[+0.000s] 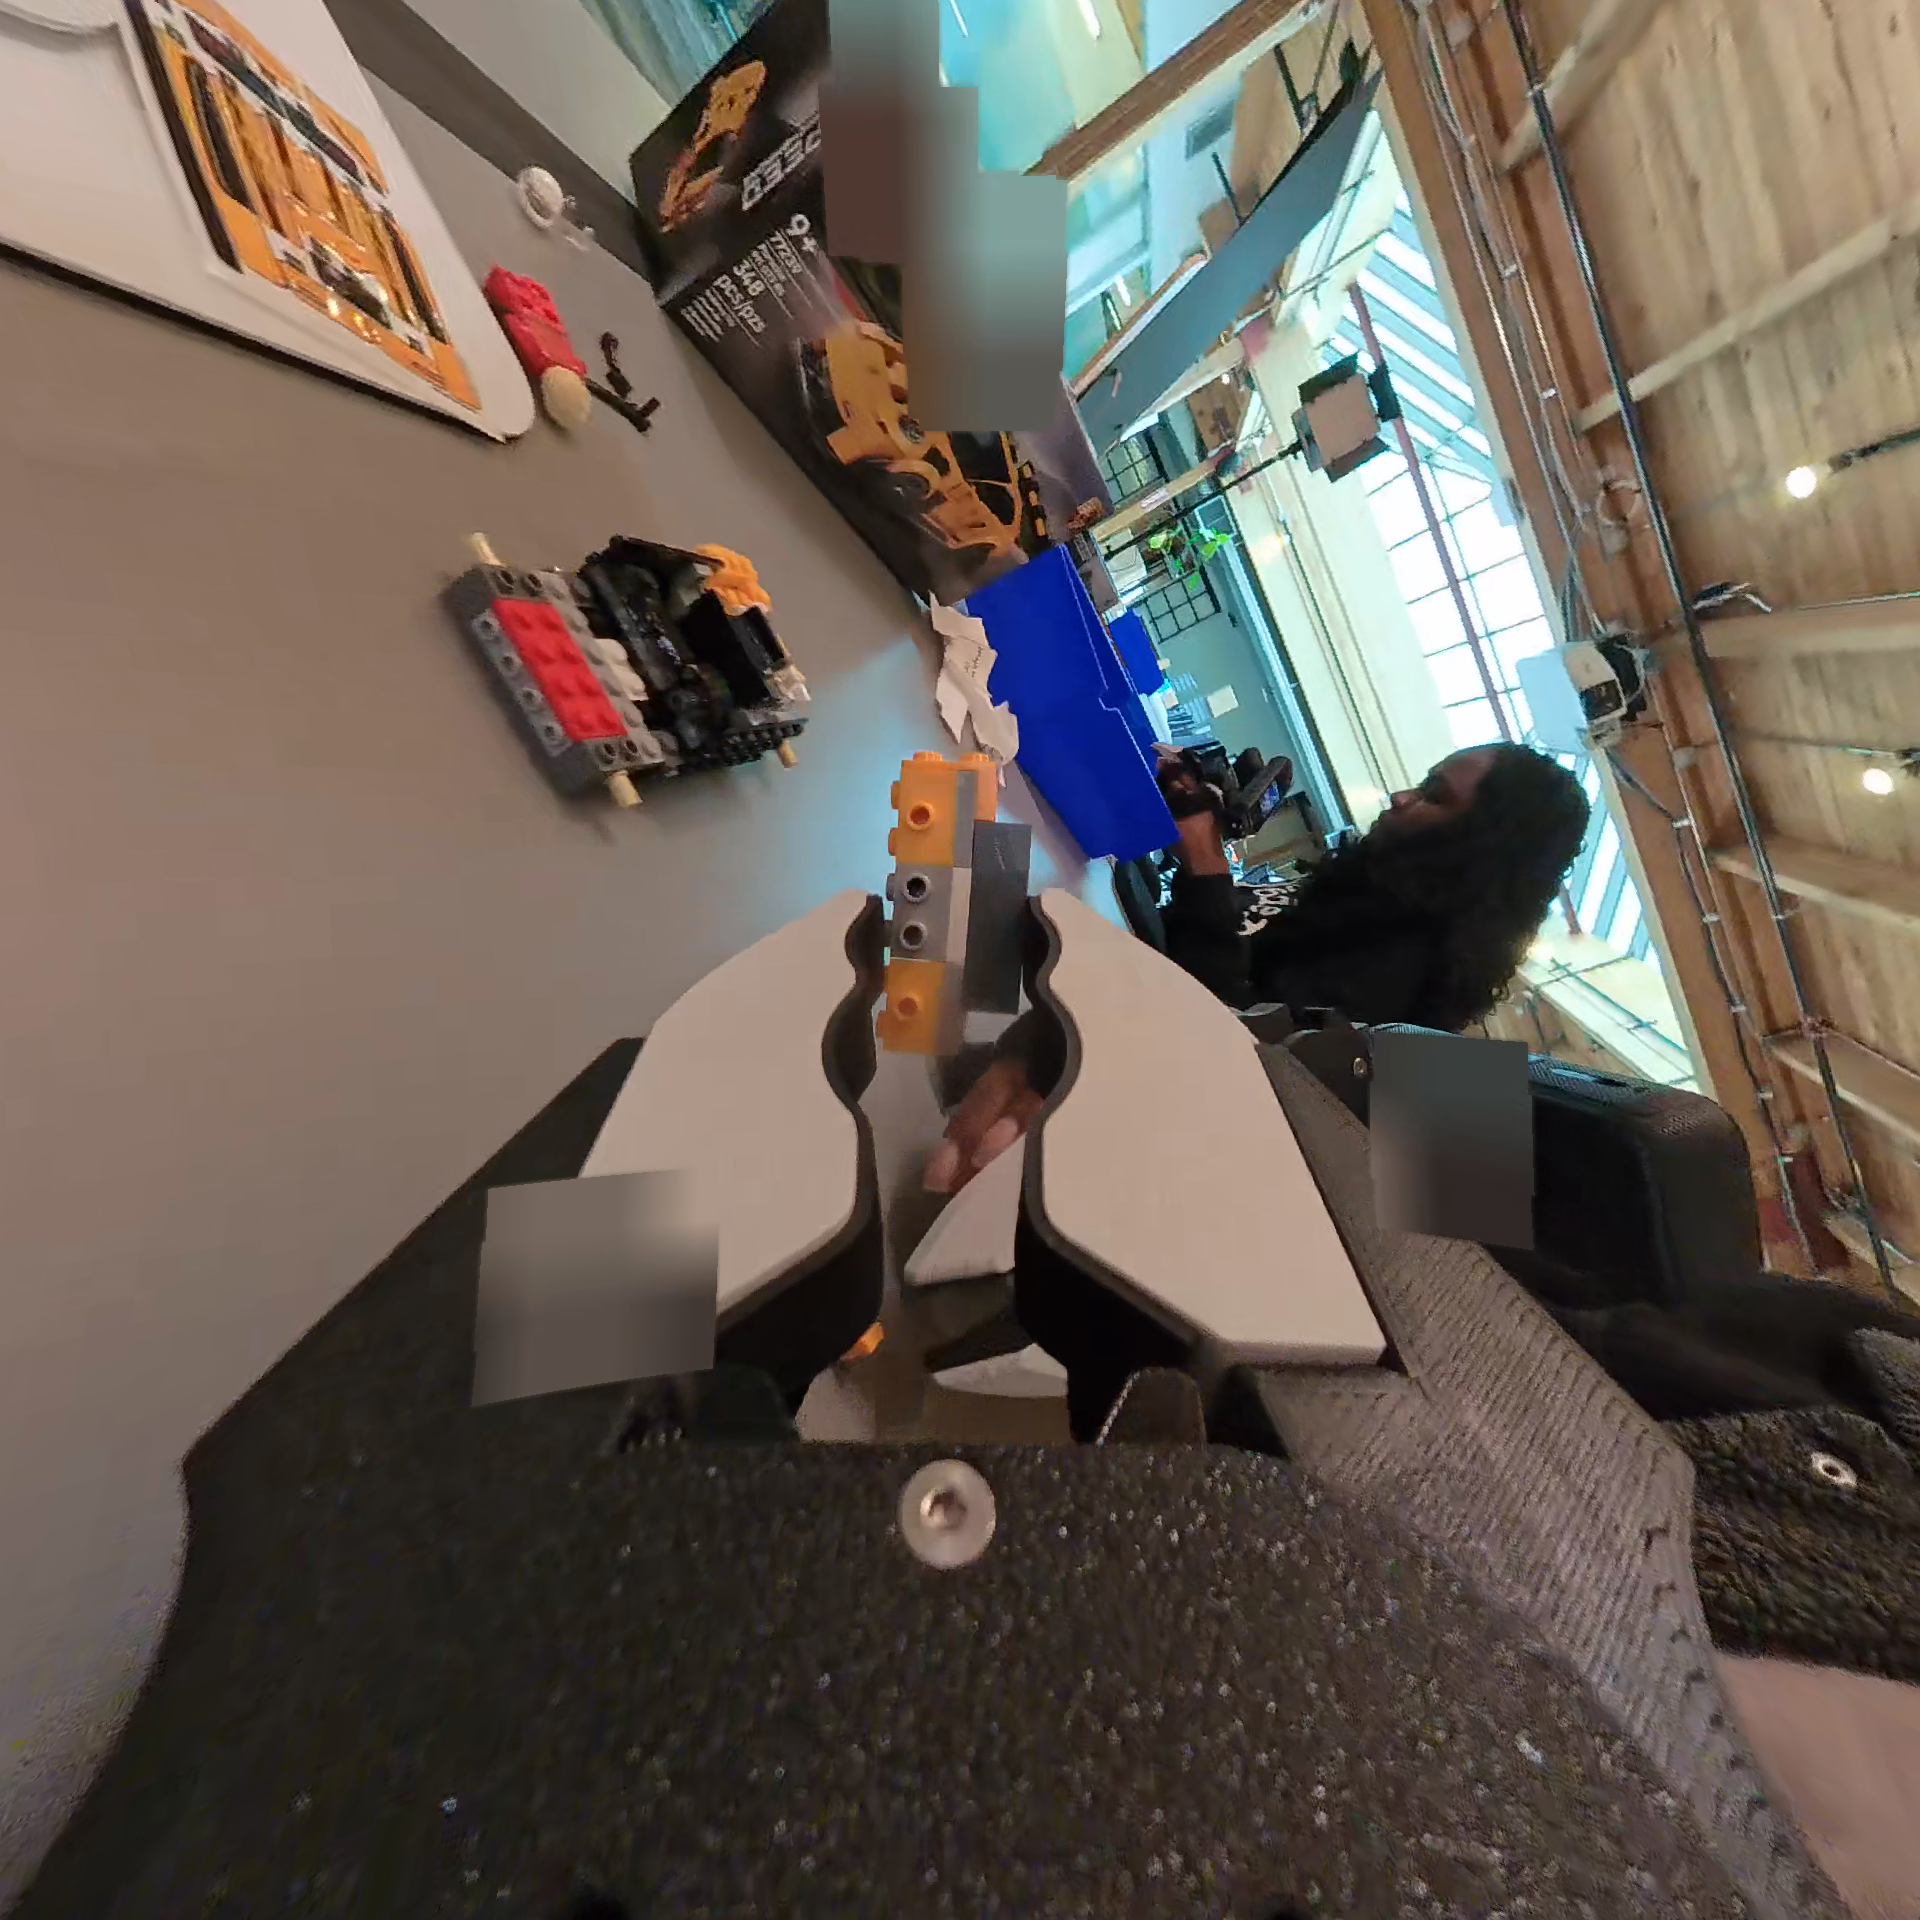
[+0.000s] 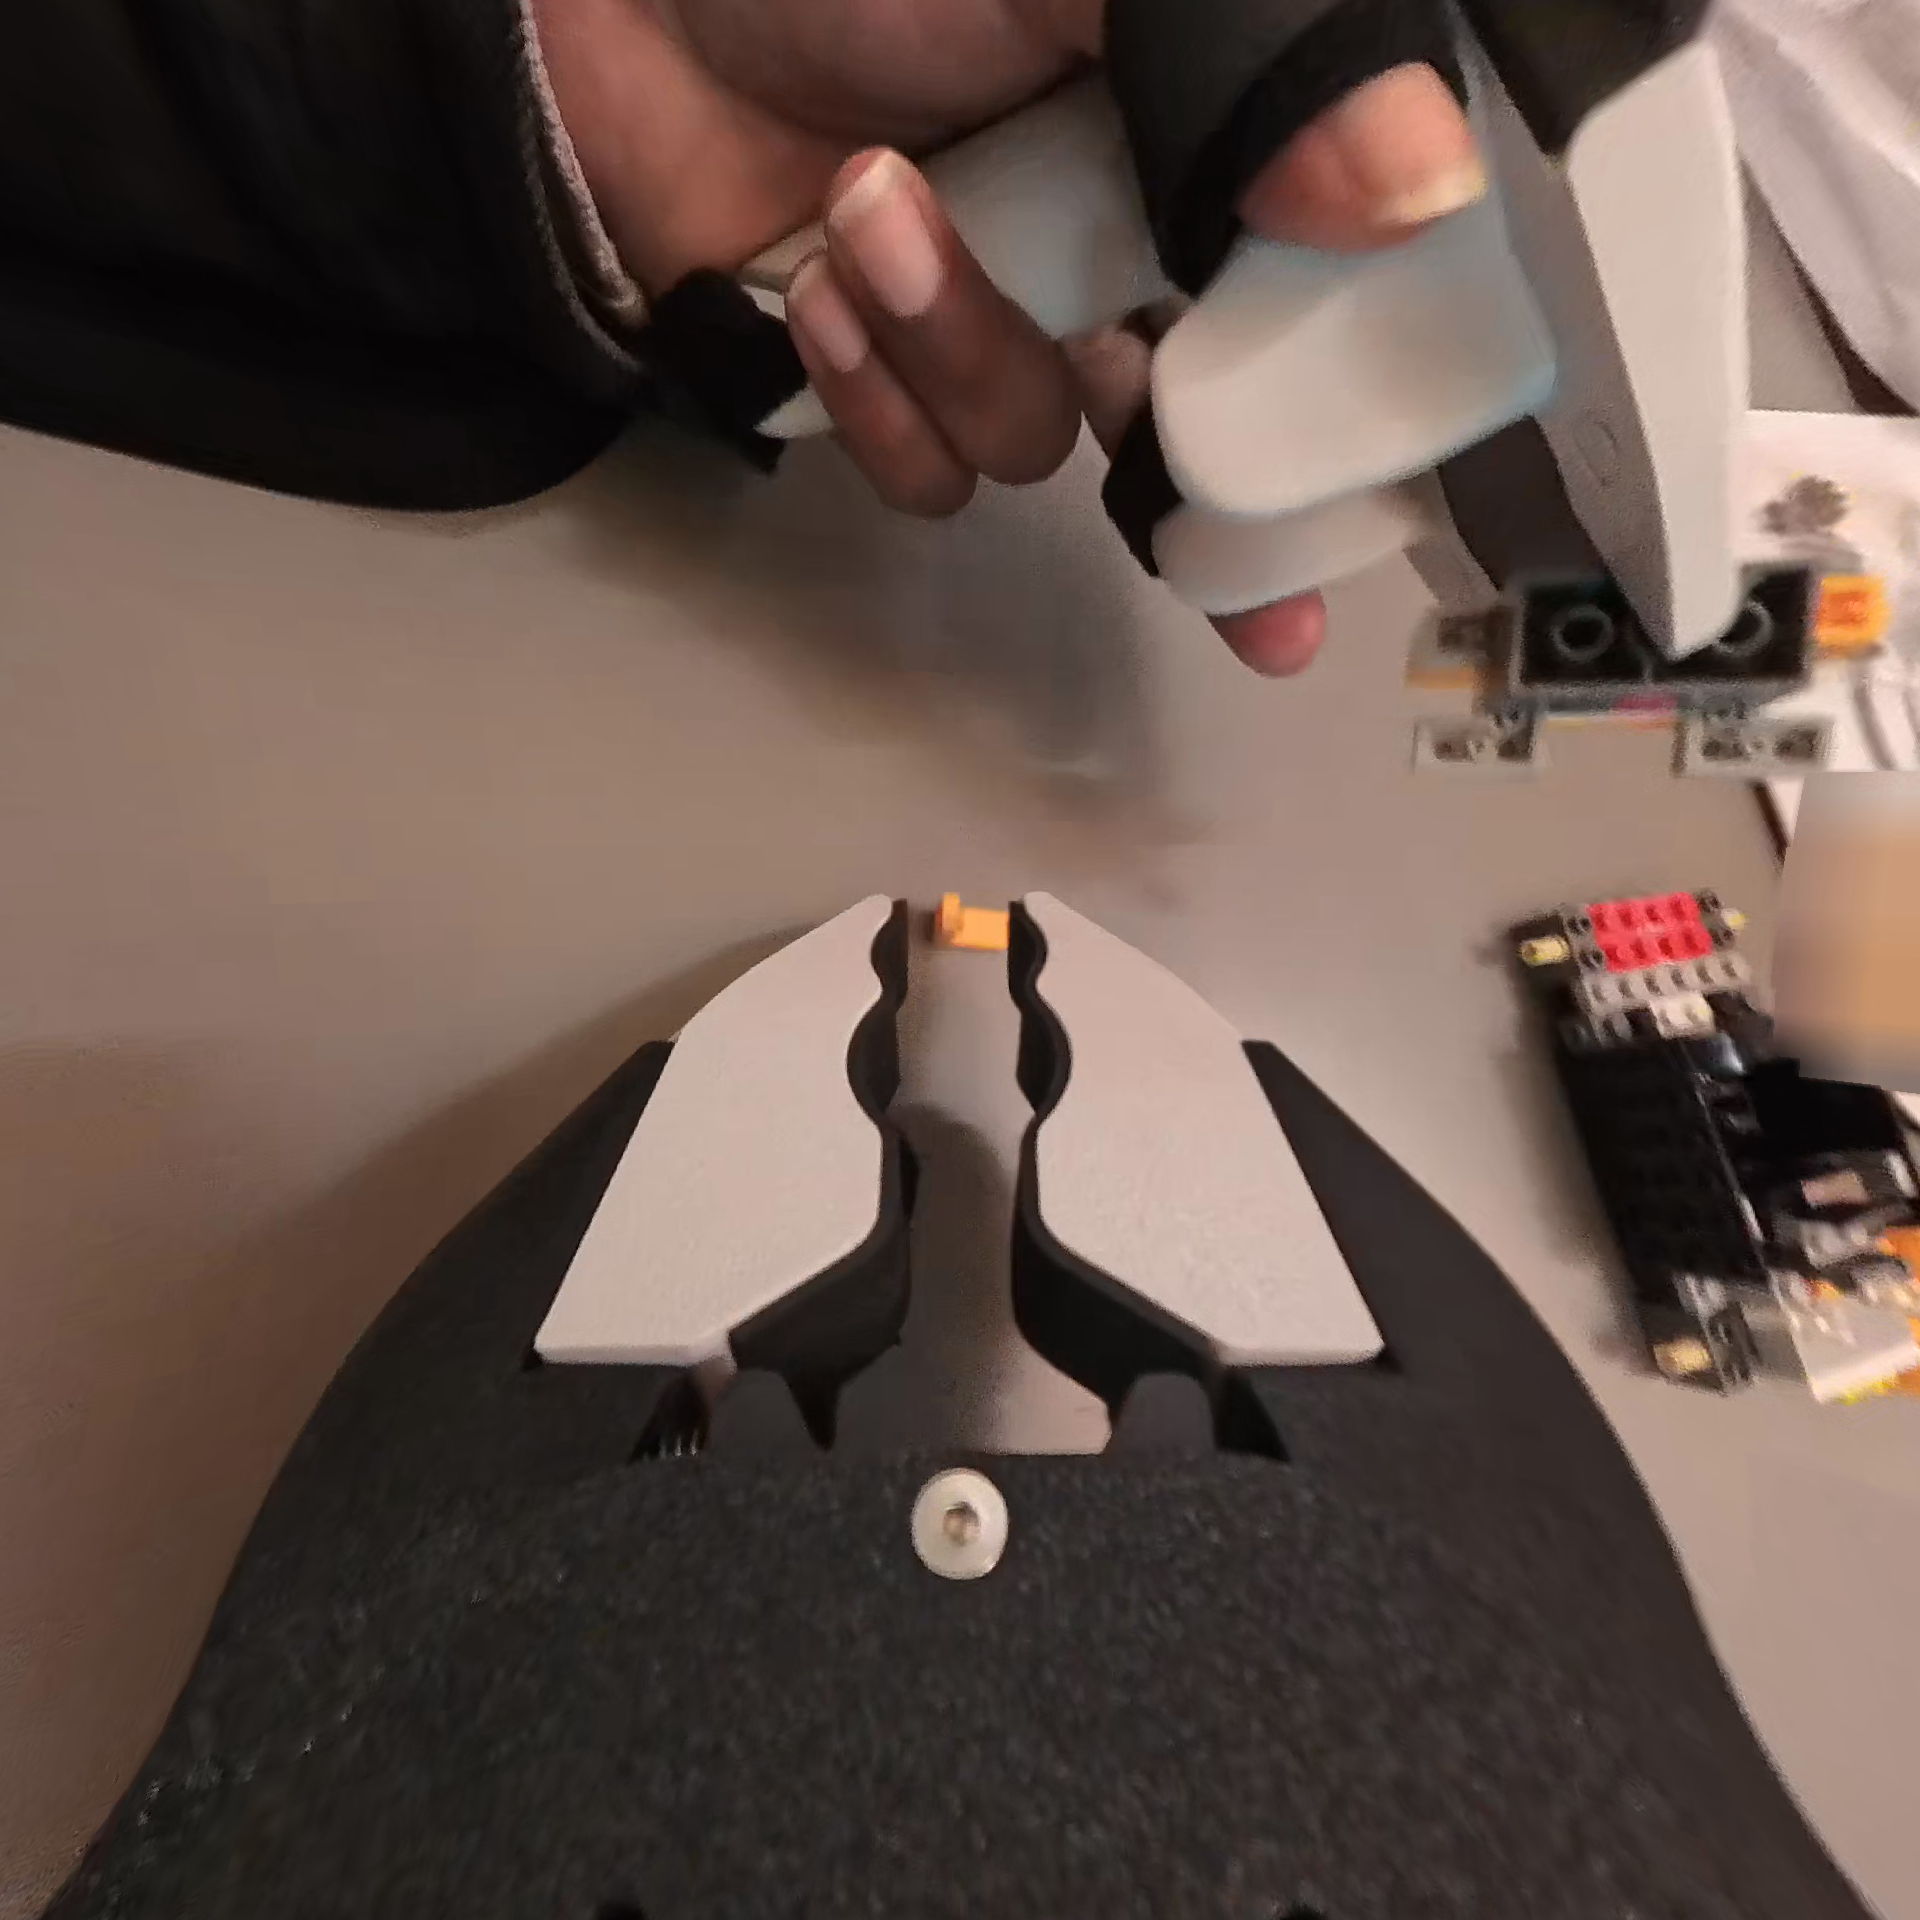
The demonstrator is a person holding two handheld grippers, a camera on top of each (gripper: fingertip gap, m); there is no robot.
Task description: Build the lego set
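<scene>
The left gripper (image 1: 954,940) is clamped on a small brick stack (image 1: 940,904) of orange, grey and dark pieces, held above the grey table (image 1: 260,883); the stack's lower end is hidden between the fingers. The right gripper (image 2: 954,935) has its jaws parted around a small orange piece (image 2: 971,925) that sits at the tips, apparently without contact, though blur makes this uncertain. Farther out on the table lies the partly built chassis (image 1: 623,665) with a red plate on top, beside an instruction booklet (image 1: 281,197) cut off at the edge and the set's box (image 1: 831,343), partly masked. In the right wrist view the chassis (image 2: 1704,1132) is blurred and clipped.
</scene>
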